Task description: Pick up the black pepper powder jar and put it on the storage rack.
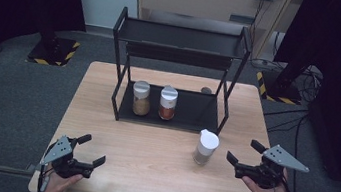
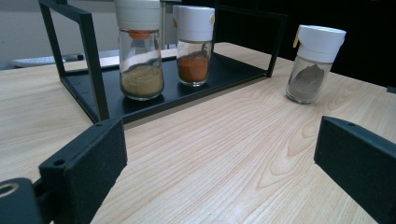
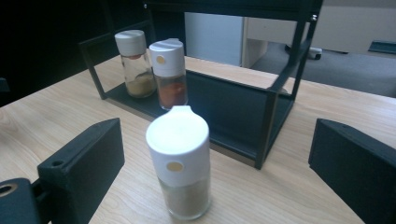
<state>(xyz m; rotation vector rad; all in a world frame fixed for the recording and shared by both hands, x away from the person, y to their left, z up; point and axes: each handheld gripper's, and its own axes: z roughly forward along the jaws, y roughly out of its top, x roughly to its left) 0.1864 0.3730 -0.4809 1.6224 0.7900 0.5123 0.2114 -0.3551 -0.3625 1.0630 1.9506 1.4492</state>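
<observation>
At the bottom of the high view, nearest the person, both tools wait with their jaws spread and nothing between them: the left gripper (image 1: pixel 88 155) at lower left, angled toward the middle of the wooden table (image 1: pixel 157 175), and the right gripper (image 1: pixel 246 154) at lower right, its jaws turned toward the loose spice jar (image 1: pixel 206 148). That jar, white-capped with grey-brown powder, stands upright on bare wood just right of centre, in front of the rack's right front post and outside it. It sits just beside the right gripper's tips, not touching them, so the likely aim is a side grasp on the glass below the cap; in the right gripper view the jar (image 3: pixel 181 163) stands low in the frame between the two black jaws, slightly left of centre, which suits such an approach. The left gripper probably idles as a spare or to steady the rack. Farther back, in the middle of the frame, the black two-tier rack (image 1: pixel 171 114) holds two upright jars side by side on the left half of its lower shelf: a tan-powder jar (image 1: pixel 141 98) and a red-powder jar (image 1: pixel 168 103). The shelf's right half is free, seemingly the spot kept for the third jar.
</observation>
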